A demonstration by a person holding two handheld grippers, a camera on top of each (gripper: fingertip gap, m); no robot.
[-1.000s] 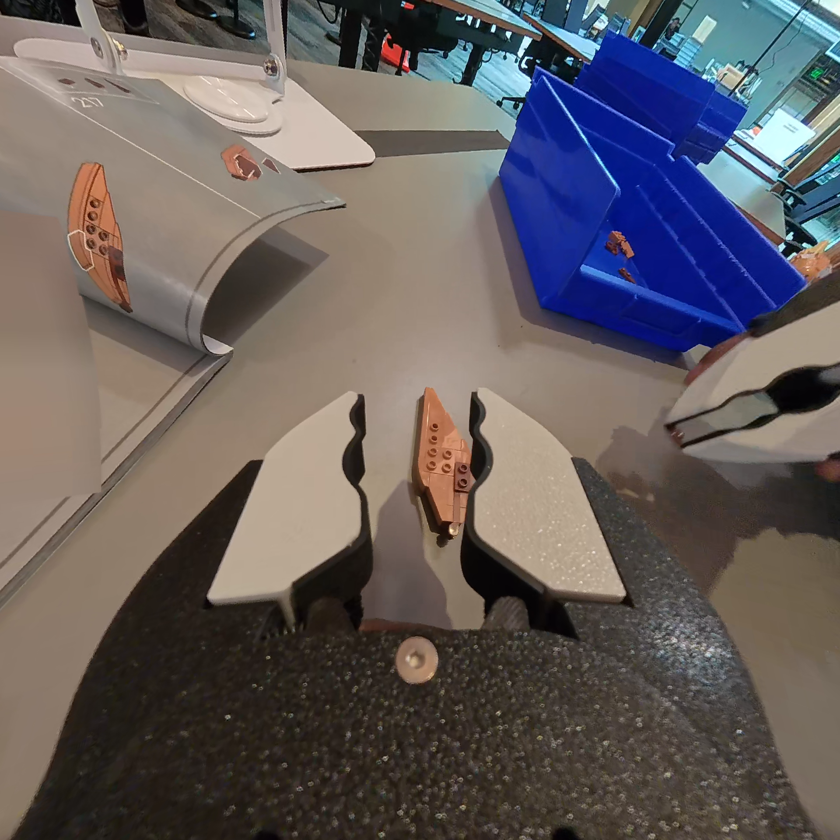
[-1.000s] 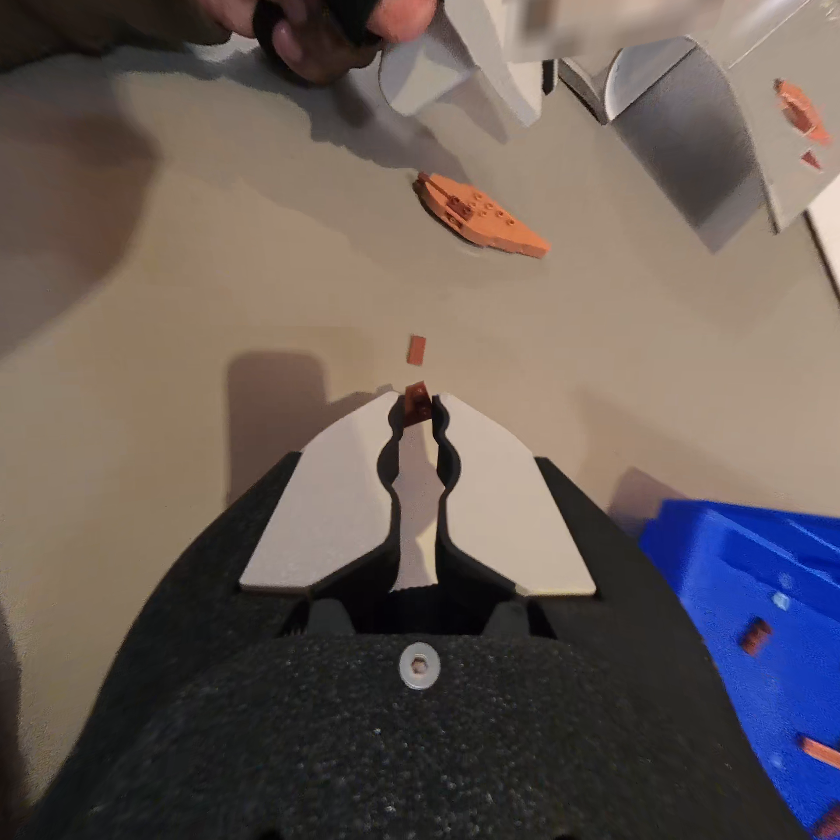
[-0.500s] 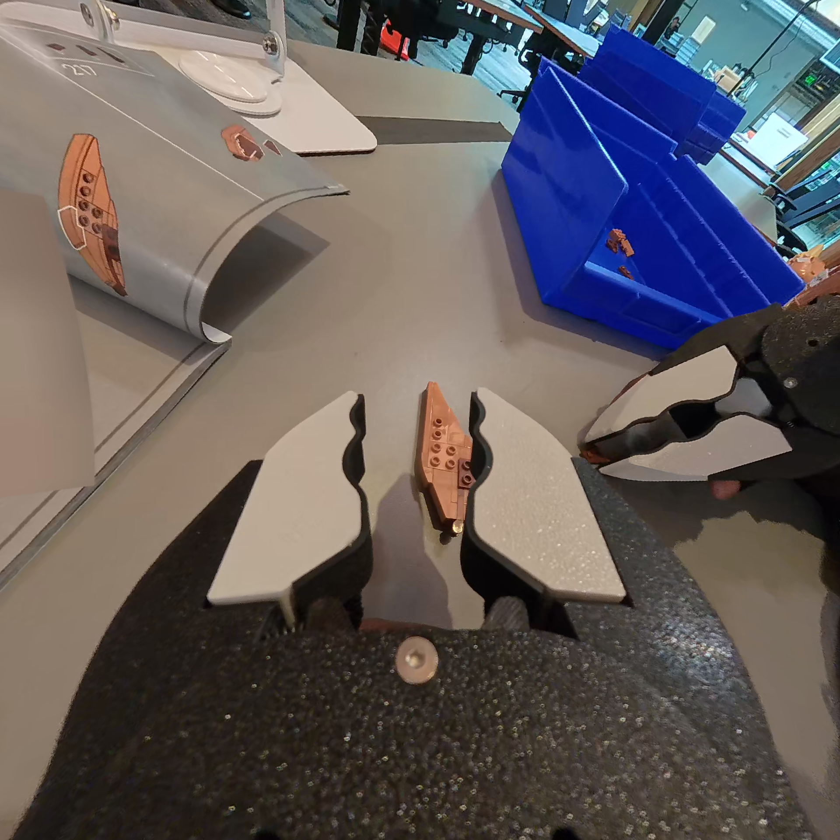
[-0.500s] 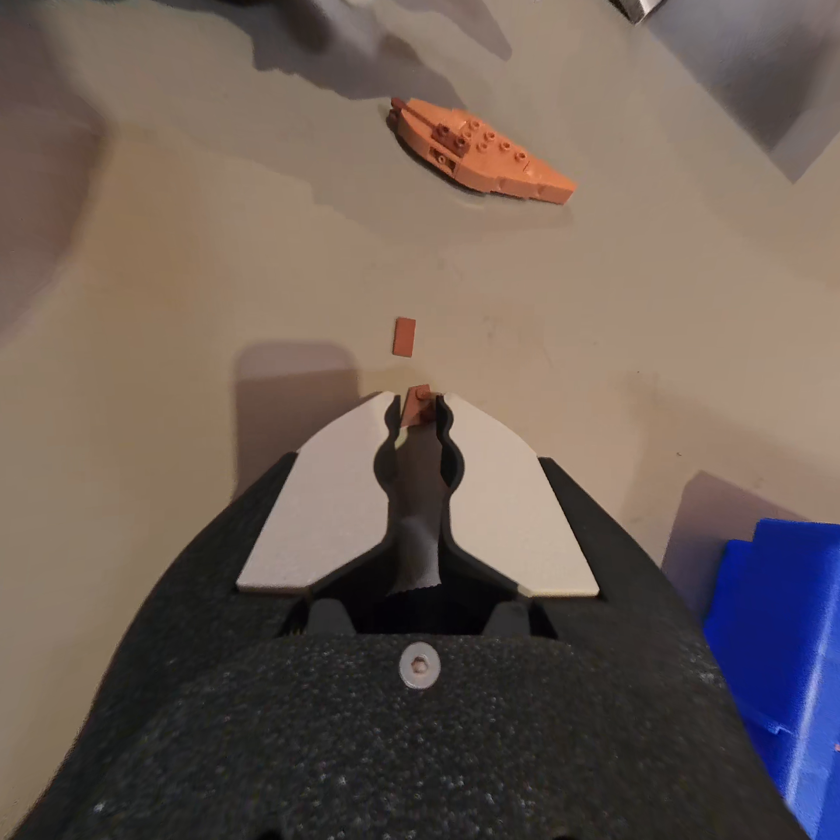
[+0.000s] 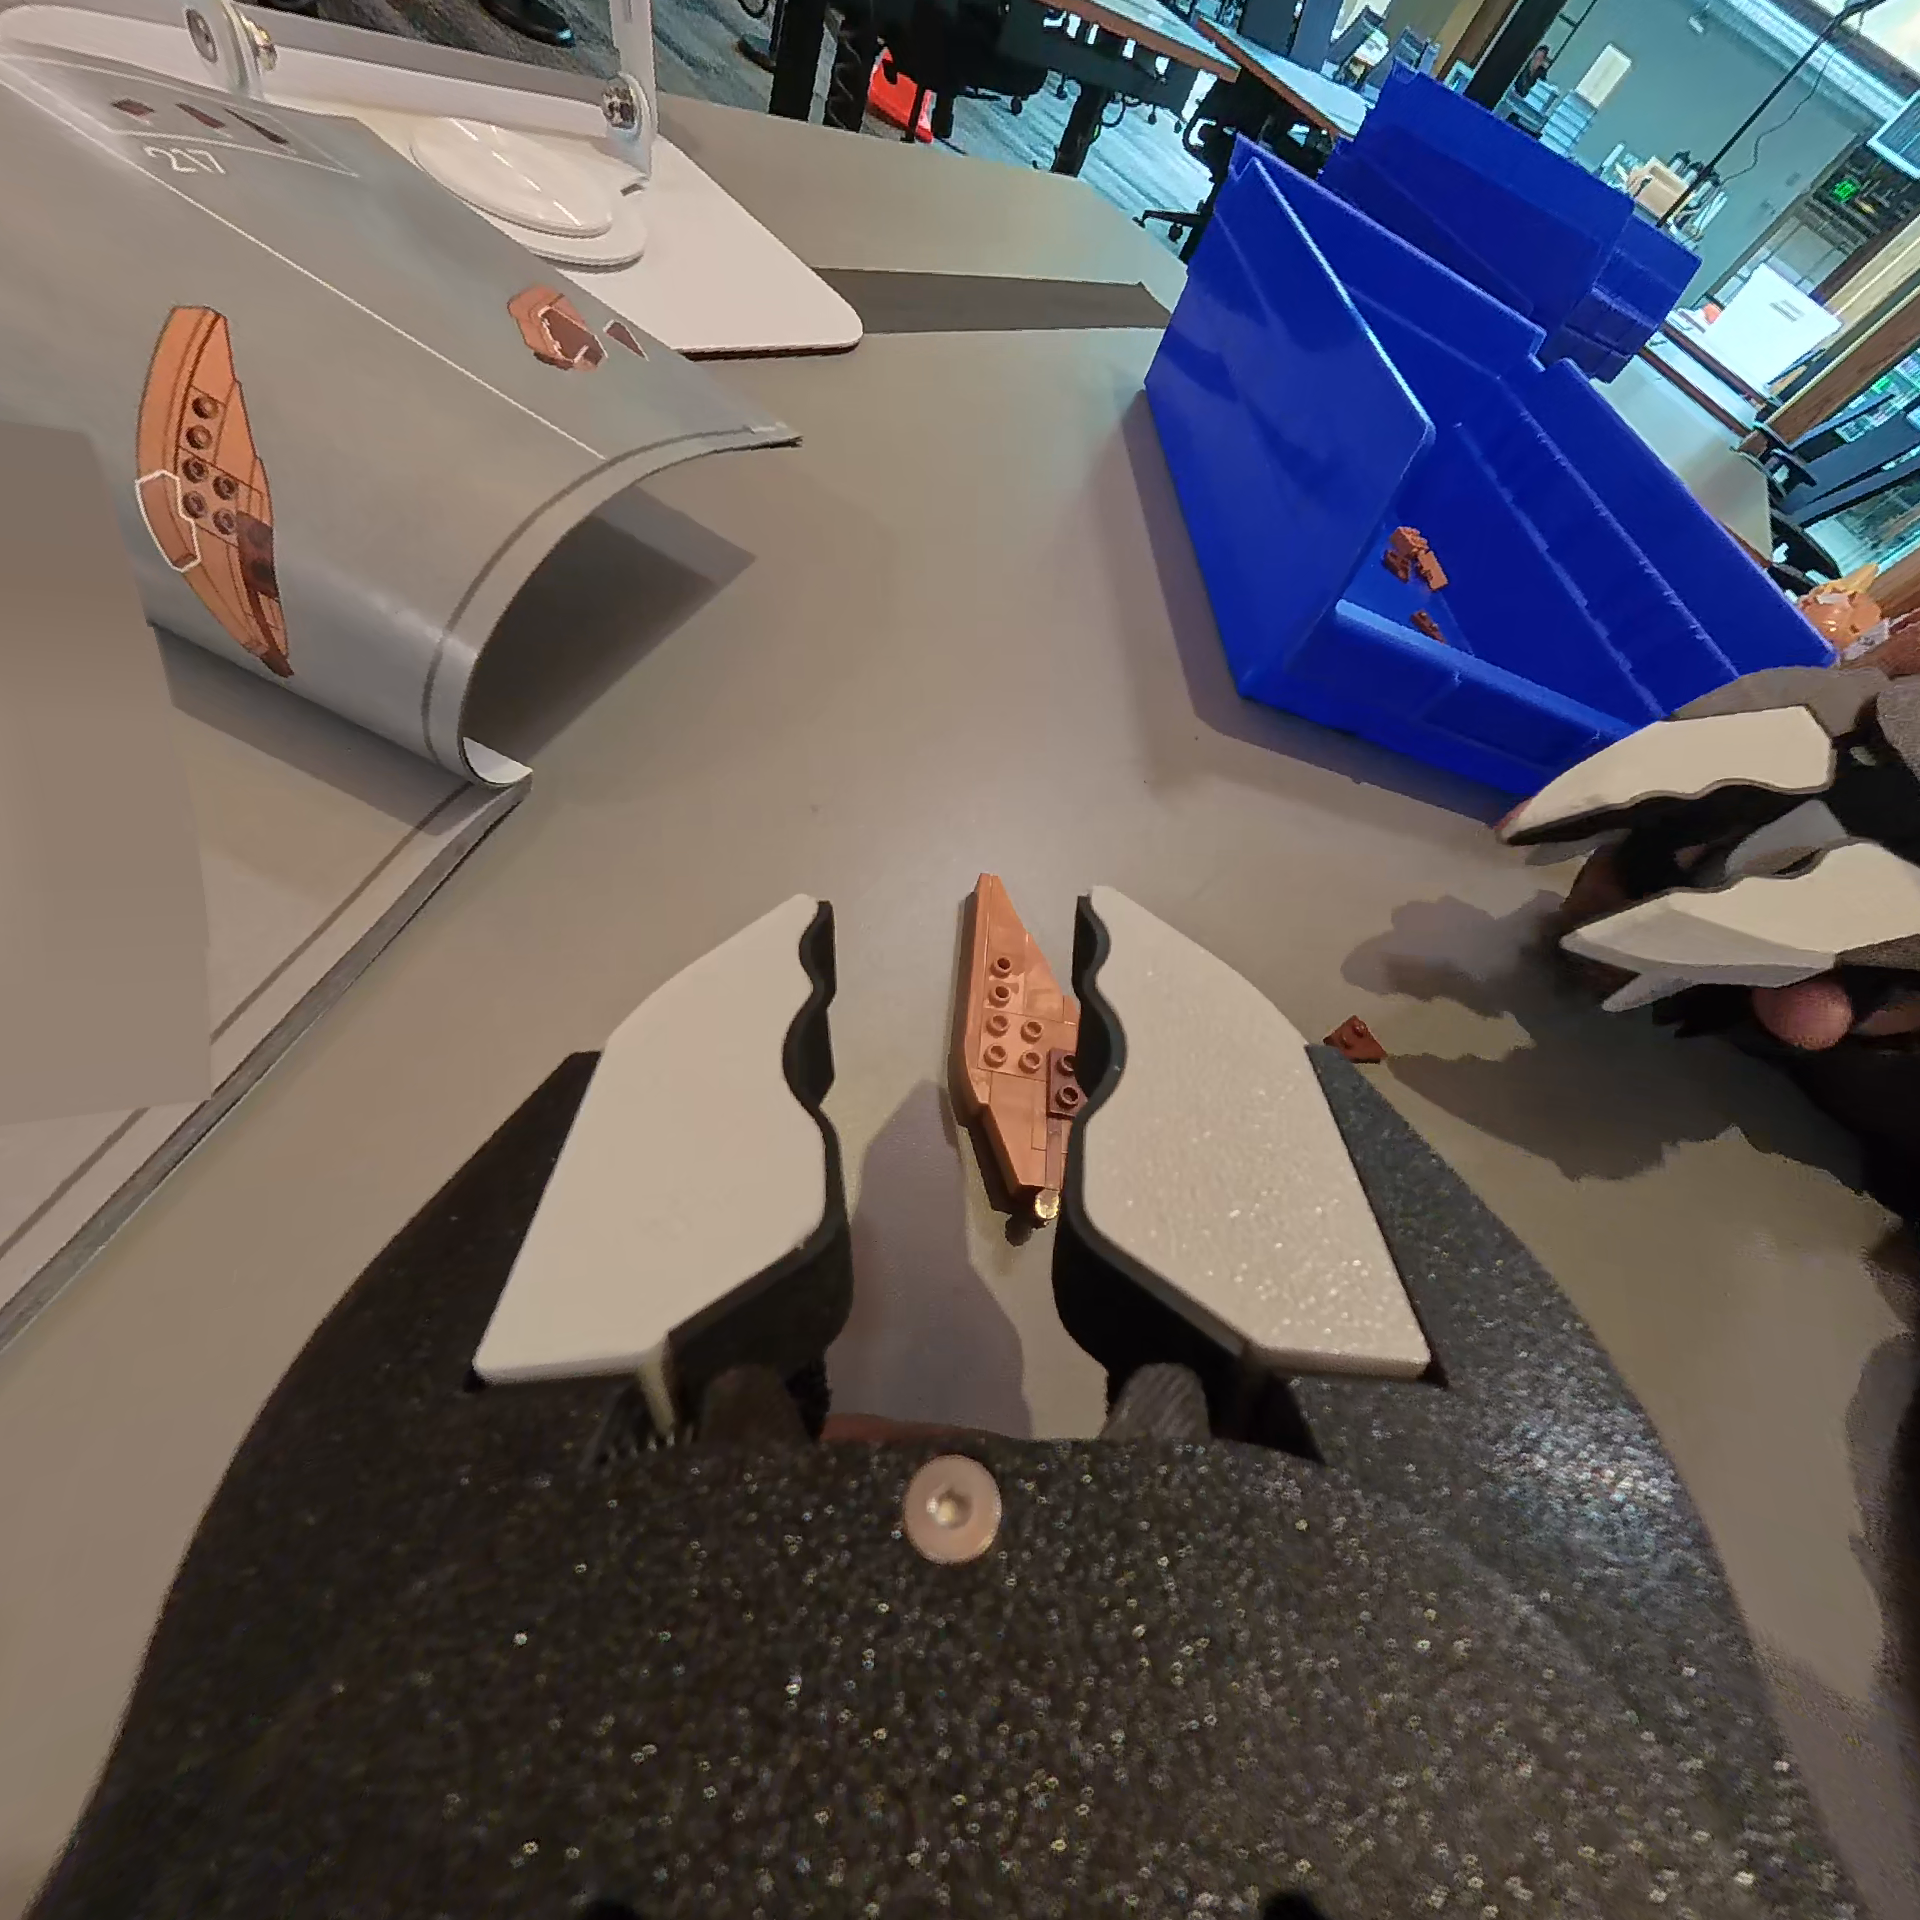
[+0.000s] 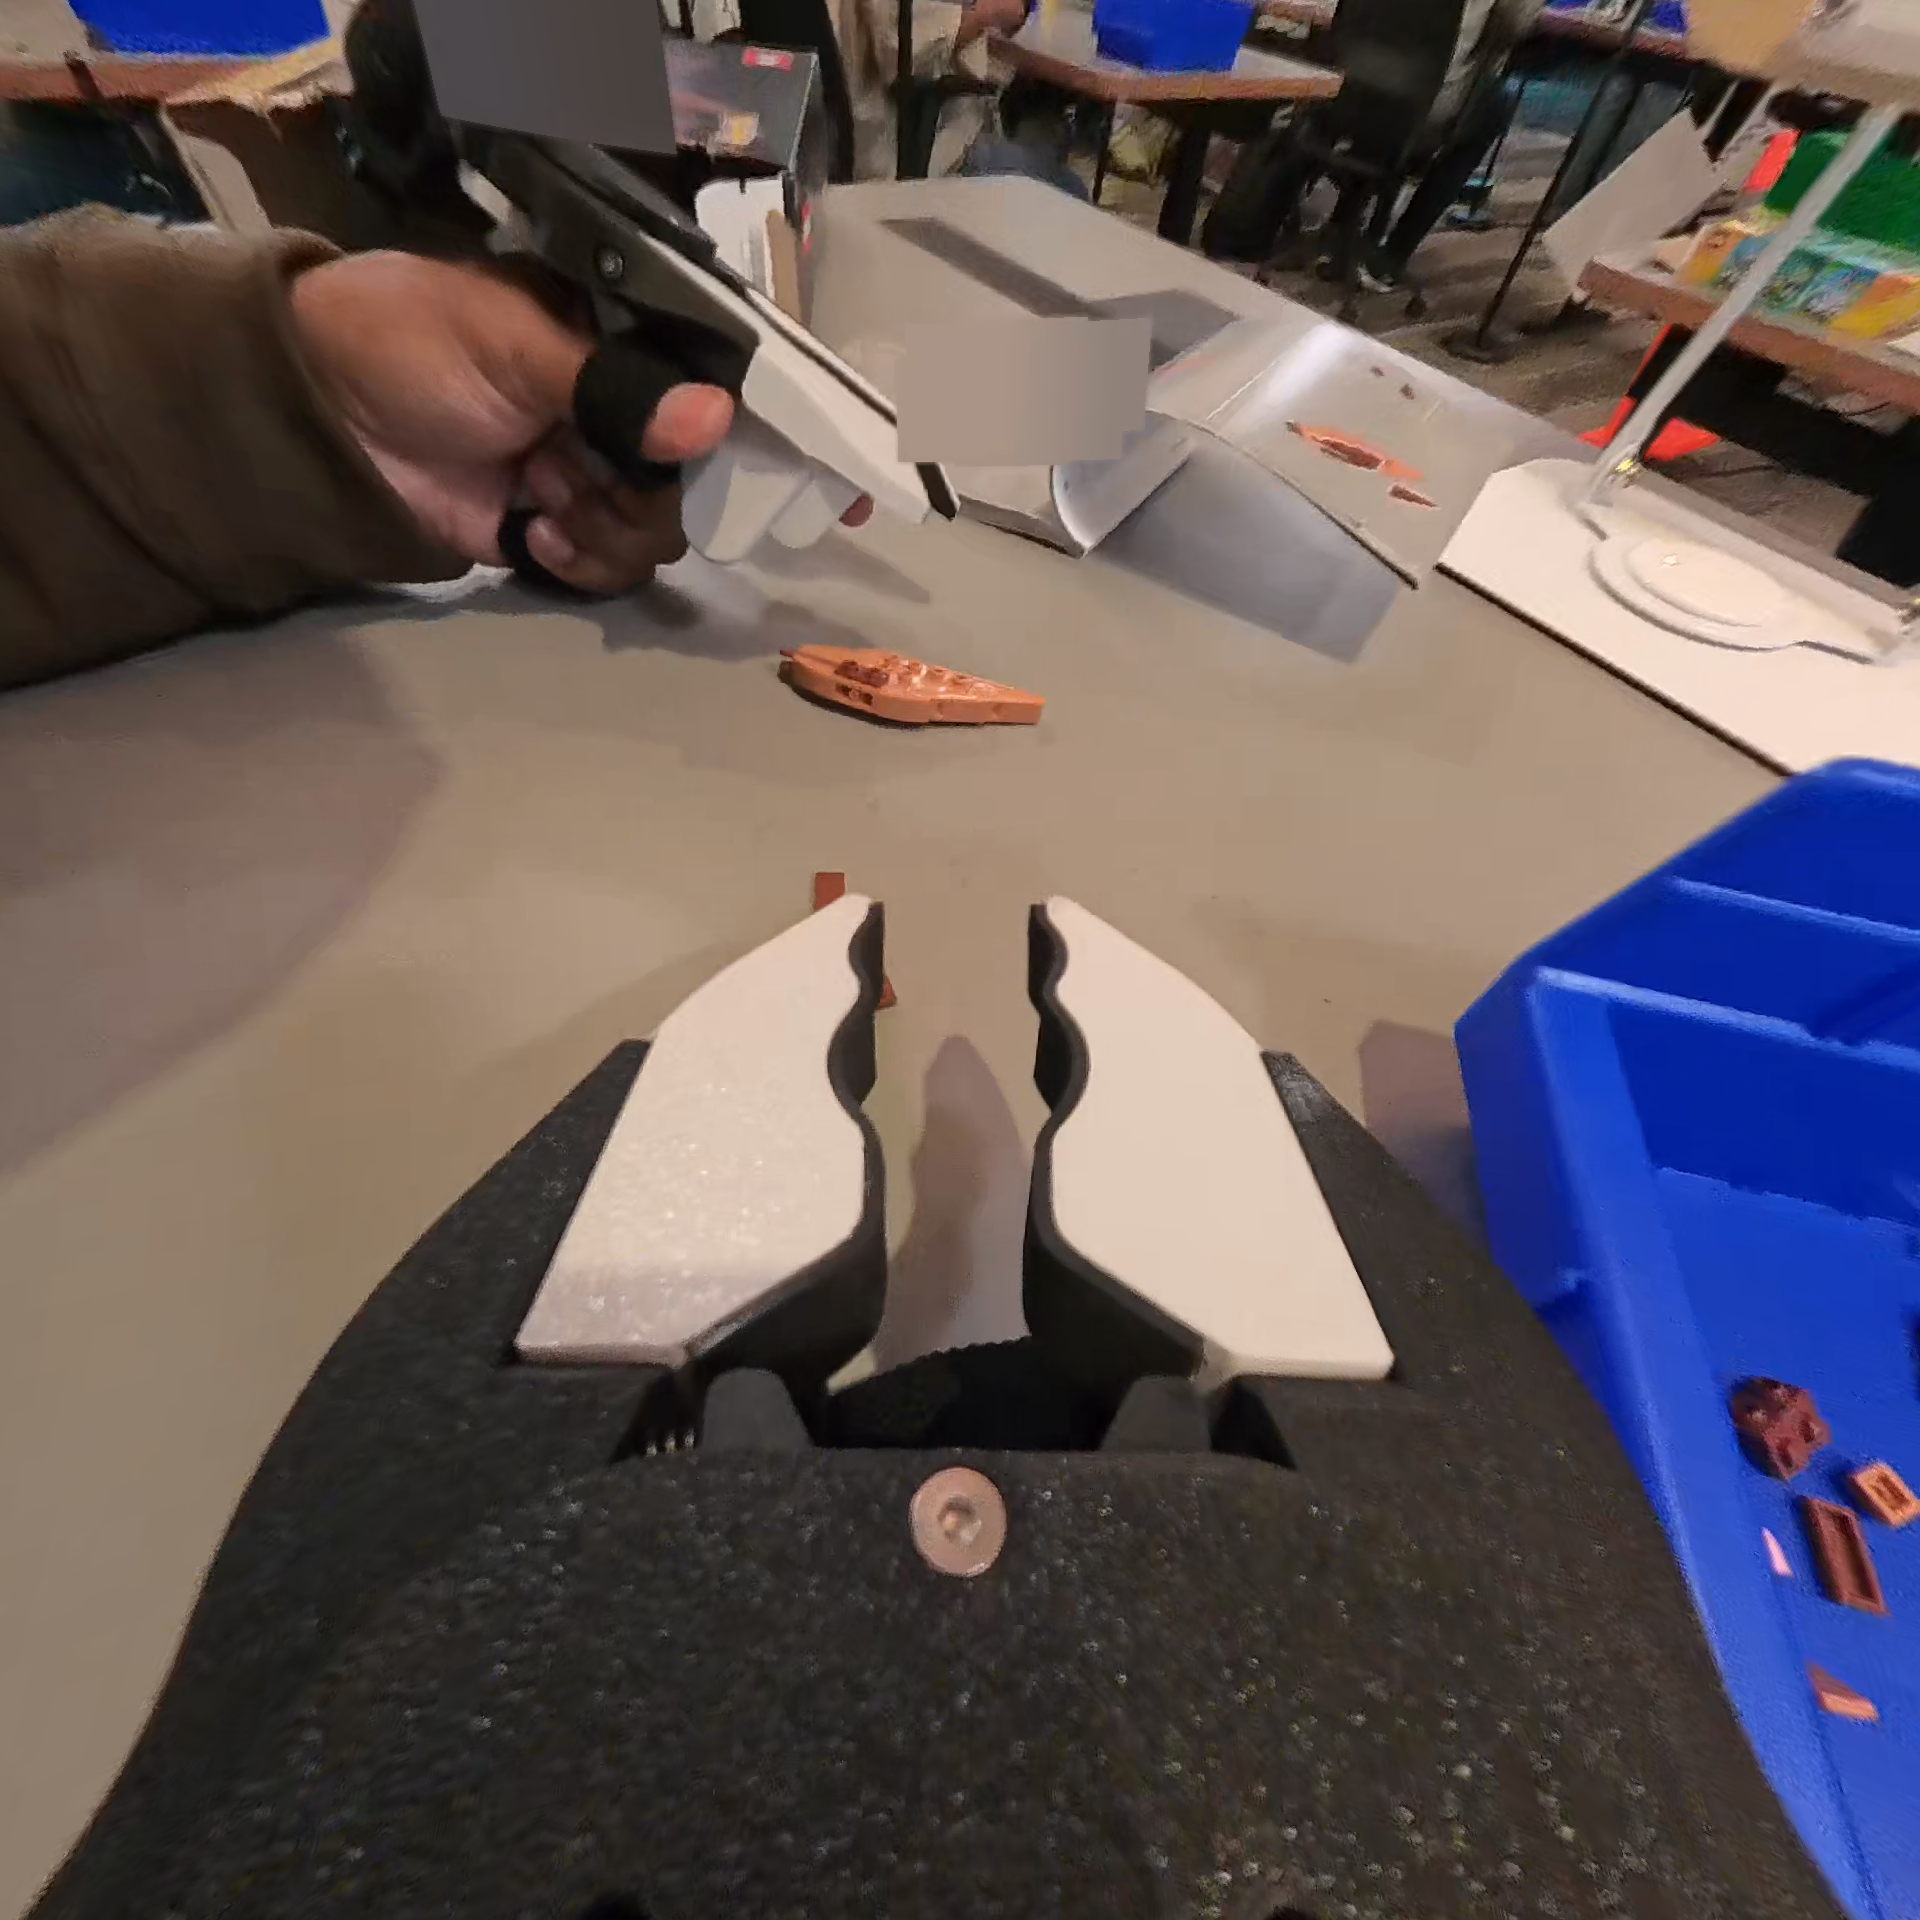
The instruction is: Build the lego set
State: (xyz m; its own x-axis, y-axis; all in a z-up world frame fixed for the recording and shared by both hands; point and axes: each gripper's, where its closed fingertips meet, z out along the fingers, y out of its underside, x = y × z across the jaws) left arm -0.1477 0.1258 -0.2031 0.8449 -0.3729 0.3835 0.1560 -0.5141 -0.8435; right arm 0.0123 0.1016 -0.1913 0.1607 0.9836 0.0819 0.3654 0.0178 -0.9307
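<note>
A brown boat-shaped lego assembly lies flat on the grey table between the fingers of my open left gripper, close to the right finger and not held. It also shows in the right wrist view, ahead of my open, empty right gripper. A small dark brown piece lies on the table just inside the right gripper's left finger. A second small piece lies just past that fingertip. In the left wrist view one small piece lies below the right gripper.
An open instruction booklet with a curled page lies at the left. A white stand base sits behind it. A blue divided bin stands at the right and holds several small brown pieces. A hand holds the left gripper. The left gripper's tips are roughly 15 cm from the right gripper's.
My right gripper has opened and let go of the small brown piece, which now lies on the table. It has drawn back and tilted up. The left gripper has stayed open around the assembly.
</note>
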